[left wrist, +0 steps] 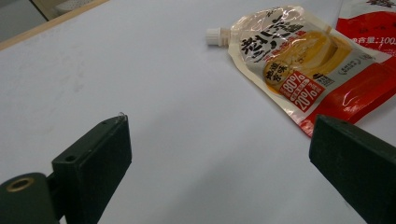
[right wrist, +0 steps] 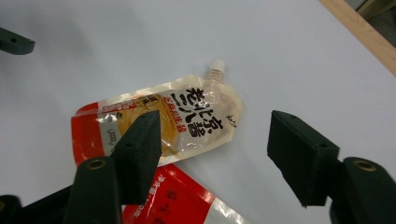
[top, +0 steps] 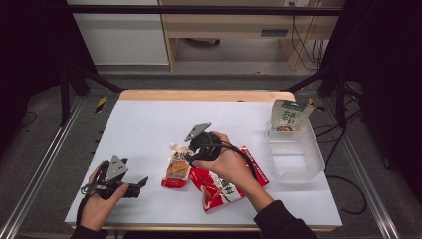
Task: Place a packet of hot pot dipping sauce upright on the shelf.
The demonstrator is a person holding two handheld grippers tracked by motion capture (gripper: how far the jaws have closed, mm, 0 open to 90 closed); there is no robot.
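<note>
On the matte white table [top: 149,124], both grippers' fingers gape over a glossy, flat spouted pouch [right wrist: 159,121].

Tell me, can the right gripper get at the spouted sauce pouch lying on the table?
Probably yes: the right gripper hovers open just above the spouted pouch, which lies flat with nothing covering it.
</note>
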